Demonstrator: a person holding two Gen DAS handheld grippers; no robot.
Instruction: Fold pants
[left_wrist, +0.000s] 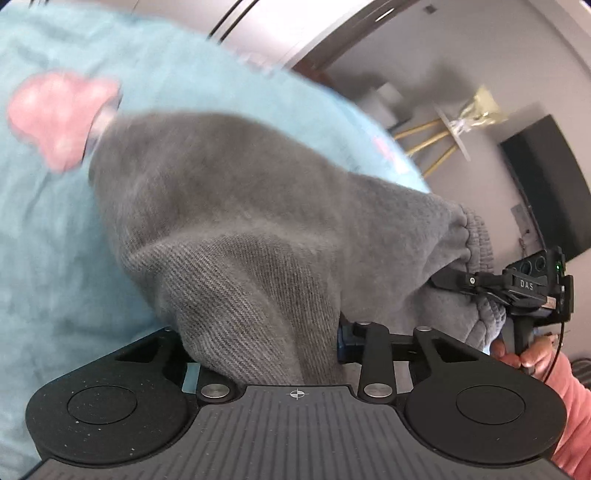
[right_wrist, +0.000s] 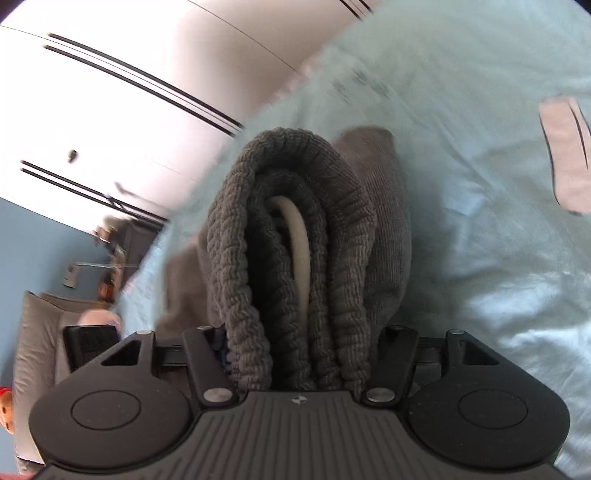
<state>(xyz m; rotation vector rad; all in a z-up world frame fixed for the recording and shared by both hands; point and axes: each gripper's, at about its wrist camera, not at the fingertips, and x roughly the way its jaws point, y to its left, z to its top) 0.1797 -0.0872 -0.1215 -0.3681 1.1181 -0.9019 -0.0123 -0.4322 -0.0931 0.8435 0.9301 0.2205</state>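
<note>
Grey pants (left_wrist: 229, 221) block fwd view, pink cloth (left_wrist: 55, 118) left — blue bedspread (right_wrist: 480, 184) free elsewhere

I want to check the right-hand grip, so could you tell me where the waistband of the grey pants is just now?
In the right wrist view, the ribbed waistband is bunched at centre between the right gripper's fingers, above the blue bedspread.

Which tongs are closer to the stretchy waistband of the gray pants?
Right. The right tongs are clamped on the bunched waistband itself. The left tongs grip plain gray fabric of the pants, off to one side of the waistband.
</note>
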